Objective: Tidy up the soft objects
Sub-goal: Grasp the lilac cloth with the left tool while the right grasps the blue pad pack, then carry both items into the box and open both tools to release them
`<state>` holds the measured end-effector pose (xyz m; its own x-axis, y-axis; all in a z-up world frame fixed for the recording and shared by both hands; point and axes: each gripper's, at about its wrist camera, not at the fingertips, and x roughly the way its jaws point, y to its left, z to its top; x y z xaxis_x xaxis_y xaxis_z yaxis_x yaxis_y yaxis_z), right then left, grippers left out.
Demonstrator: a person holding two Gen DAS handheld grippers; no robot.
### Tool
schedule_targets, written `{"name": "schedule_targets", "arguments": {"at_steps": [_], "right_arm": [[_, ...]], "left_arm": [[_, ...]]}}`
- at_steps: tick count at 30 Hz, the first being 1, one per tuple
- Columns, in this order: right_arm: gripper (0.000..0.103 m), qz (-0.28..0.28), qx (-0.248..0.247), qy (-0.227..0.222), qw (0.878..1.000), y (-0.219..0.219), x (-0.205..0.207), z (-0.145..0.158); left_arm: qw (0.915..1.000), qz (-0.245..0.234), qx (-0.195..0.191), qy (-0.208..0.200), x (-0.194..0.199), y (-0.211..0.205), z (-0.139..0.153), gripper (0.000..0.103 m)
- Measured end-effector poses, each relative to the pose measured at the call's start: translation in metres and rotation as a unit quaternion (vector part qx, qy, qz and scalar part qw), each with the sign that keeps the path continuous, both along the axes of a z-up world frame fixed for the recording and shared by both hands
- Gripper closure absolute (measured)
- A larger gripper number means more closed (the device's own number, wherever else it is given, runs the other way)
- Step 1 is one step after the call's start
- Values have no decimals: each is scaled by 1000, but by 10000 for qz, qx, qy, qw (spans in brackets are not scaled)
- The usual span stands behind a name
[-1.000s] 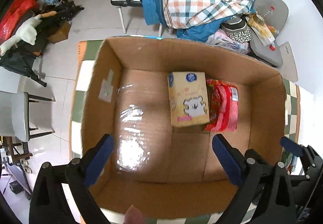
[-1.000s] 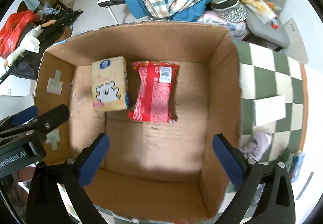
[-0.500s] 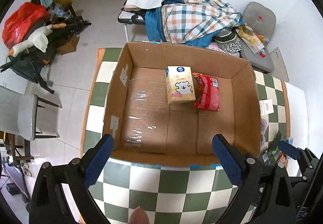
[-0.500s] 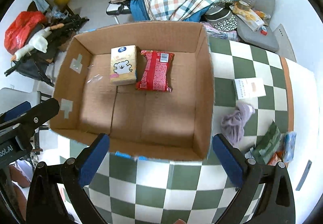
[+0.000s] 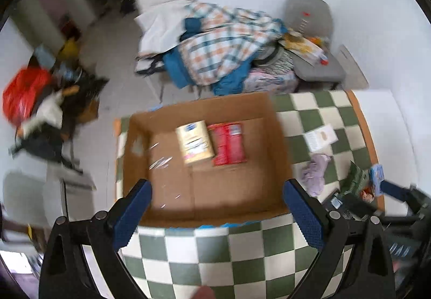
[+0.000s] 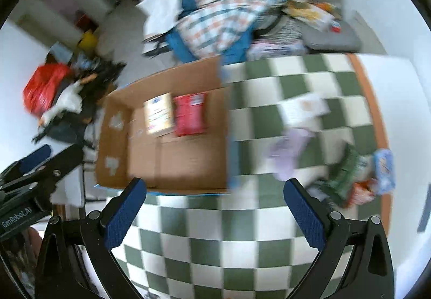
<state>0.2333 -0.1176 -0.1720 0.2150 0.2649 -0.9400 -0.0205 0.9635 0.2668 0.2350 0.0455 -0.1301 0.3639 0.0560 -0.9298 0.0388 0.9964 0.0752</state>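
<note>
An open cardboard box [image 5: 280, 148] [image 6: 223, 137] stands on the green-and-white checked table. Inside lie a yellow tissue pack [image 5: 194, 145] [image 6: 158, 116] and a red pack [image 5: 229, 143] [image 6: 190, 114]. Right of the box lie a white pack [image 5: 321, 136] [image 6: 303, 108], a lilac cloth [image 5: 315, 173] [image 6: 288, 155], a green packet [image 5: 355, 179] [image 6: 344, 172] and a blue packet [image 5: 376, 176] [image 6: 383, 171]. My left gripper [image 5: 218, 214] is open and empty, above the box's near edge. My right gripper [image 6: 215, 213] is open and empty, over the table right of the box.
The table [image 6: 210, 245] ends at an orange edge [image 6: 377, 121] on the right. Behind it are a chair piled with checked blankets [image 5: 223, 48], a grey seat [image 5: 315, 38], and floor clutter with a red bag [image 5: 24, 95] on the left.
Both grippers have pulled up and back out of the box and swung right. The items right of the box have come into view. Both stayed open and empty.
</note>
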Motion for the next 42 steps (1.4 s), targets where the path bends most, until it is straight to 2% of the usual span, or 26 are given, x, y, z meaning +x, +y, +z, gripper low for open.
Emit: {"name": "schedule_targets", "arguments": {"at_steps": [4, 6, 10, 15, 19, 24, 27, 29, 30, 31, 32, 34, 36, 37, 40, 42], "right_arm": [[0, -683, -418, 227, 9965, -91, 3, -18], [0, -1104, -646, 508, 9905, -151, 4, -42], [0, -1620, -934, 1077, 9764, -241, 8, -95], [0, -1773, -971, 1631, 9657, -305, 11, -155], [0, -1707, -952, 1876, 9626, -322, 15, -189], [0, -1615, -782, 2036, 9625, -326, 22, -217], [0, -1567, -721, 2104, 9623, -326, 27, -229], [0, -1545, -706, 2136, 9620, -327, 30, -236], [2, -1543, -703, 2151, 9618, -327, 31, -239], [6, -1546, -714, 2179, 9610, -329, 33, -243], [8, -1548, -744, 2201, 9602, -330, 34, -246], [16, -1582, -751, 2258, 9583, -334, 34, -251], [23, -1625, -776, 2257, 9574, -337, 32, -252], [32, -1612, -843, 2224, 9578, -339, 33, -253], [49, -1570, -993, 2154, 9587, -340, 31, -247], [56, -1637, -954, 2113, 9589, -343, 28, -242]], "left_arm": [[9973, -591, -5, 431, 25, -70, -36, 3], [9926, -903, 12, 817, 37, -106, -69, 3], [9795, -1189, 113, 1620, 55, -159, -139, 3], [9655, -1275, 216, 2262, 71, -197, -205, 3], [9581, -1224, 192, 2583, 80, -213, -242, 3], [9515, -1196, 98, 2834, 89, -224, -267, 4], [9483, -1230, 58, 2925, 91, -230, -277, 16], [9452, -1234, 64, 3022, 91, -233, -284, 40], [9426, -1240, 31, 3101, 89, -234, -287, 46], [9413, -1236, 26, 3140, 88, -235, -289, 53], [9439, -1265, 53, 3049, 87, -237, -287, 61], [9441, -1260, 34, 3045, 87, -237, -286, 67], [9440, -1201, -78, 3072, 85, -234, -282, 70], [9452, -1163, -96, 3049, 84, -233, -280, 71], [9492, -1096, -137, 2947, 81, -230, -274, 72], [9520, -1088, -211, 2854, 78, -233, -264, 72]]}}
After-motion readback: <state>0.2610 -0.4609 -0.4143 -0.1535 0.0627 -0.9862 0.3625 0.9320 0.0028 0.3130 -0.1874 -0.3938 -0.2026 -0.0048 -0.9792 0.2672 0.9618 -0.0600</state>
